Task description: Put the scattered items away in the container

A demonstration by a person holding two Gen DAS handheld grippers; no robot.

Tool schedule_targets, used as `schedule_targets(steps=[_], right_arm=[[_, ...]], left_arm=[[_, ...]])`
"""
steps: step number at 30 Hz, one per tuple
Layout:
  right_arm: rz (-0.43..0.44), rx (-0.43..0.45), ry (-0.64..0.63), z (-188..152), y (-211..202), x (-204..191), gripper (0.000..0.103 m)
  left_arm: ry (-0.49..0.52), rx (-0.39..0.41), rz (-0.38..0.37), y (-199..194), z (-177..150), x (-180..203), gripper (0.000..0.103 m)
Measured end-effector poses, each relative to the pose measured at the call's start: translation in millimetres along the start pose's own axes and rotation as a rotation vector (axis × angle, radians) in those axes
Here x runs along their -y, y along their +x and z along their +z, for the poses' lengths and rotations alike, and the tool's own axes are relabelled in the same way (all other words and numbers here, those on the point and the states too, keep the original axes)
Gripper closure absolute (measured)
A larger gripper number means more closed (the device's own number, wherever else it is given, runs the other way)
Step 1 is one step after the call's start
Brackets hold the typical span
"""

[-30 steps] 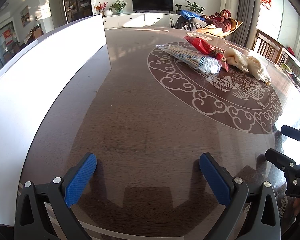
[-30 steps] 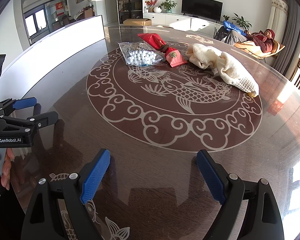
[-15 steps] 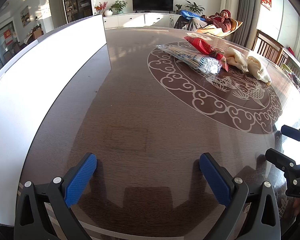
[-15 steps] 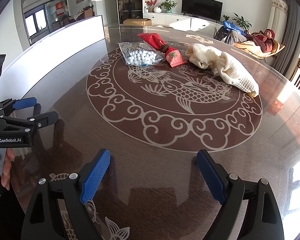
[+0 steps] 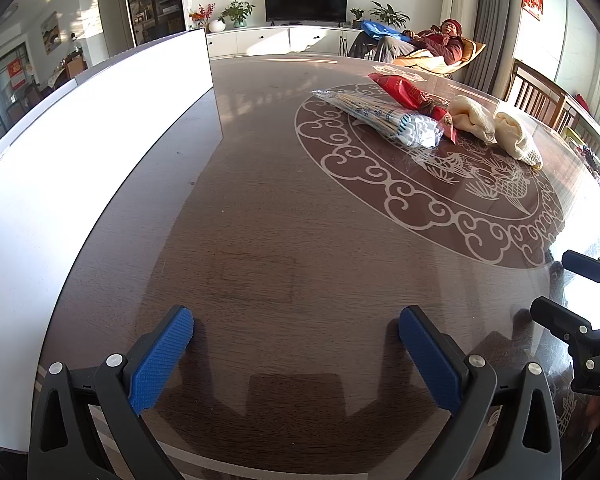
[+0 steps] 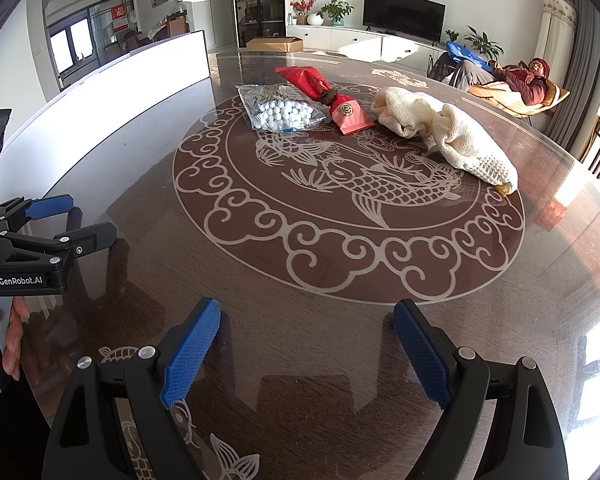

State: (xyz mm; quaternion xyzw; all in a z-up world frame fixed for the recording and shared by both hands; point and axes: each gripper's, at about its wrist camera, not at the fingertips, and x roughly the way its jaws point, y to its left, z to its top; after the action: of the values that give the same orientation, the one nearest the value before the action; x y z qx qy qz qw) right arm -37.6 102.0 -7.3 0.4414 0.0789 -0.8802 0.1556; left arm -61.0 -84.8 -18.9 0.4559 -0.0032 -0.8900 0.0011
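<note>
We hold both tools wide open and empty, left tool (image 5: 296,330) and right tool (image 6: 306,320) low over the bench (image 6: 300,340). Swab bag (image 6: 282,110), red pouch (image 6: 324,94), cream cloth (image 6: 452,136) lie together mid-bench, well apart from both; white container (image 5: 80,140) sits at left.

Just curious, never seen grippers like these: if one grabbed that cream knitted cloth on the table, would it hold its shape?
Probably not. The cream cloth lies crumpled in soft folds, so it would likely droop and trail. Its loose knit looks light and grippy rather than slippery. It shouldn't roll or break.
</note>
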Motion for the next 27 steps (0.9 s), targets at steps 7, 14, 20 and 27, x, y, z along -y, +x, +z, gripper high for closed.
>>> schedule_targets(steps=[7, 14, 20, 27], right_arm=[[0.0, 0.0, 0.0, 0, 0, 0, 0.014], [-0.009, 0.001, 0.01, 0, 0, 1, 0.014], [-0.056, 0.002, 0.082, -2, -1, 13, 0.014], [-0.112, 0.0, 0.151, -5, -6, 22, 0.014]], left_arm=[[0.0, 0.0, 0.0, 0, 0, 0, 0.0], [0.001, 0.0, -0.001, 0, 0, 0, 0.0], [0.0, -0.001, -0.002, 0, 2, 0, 0.0], [0.0, -0.001, -0.002, 0, 2, 0, 0.0]])
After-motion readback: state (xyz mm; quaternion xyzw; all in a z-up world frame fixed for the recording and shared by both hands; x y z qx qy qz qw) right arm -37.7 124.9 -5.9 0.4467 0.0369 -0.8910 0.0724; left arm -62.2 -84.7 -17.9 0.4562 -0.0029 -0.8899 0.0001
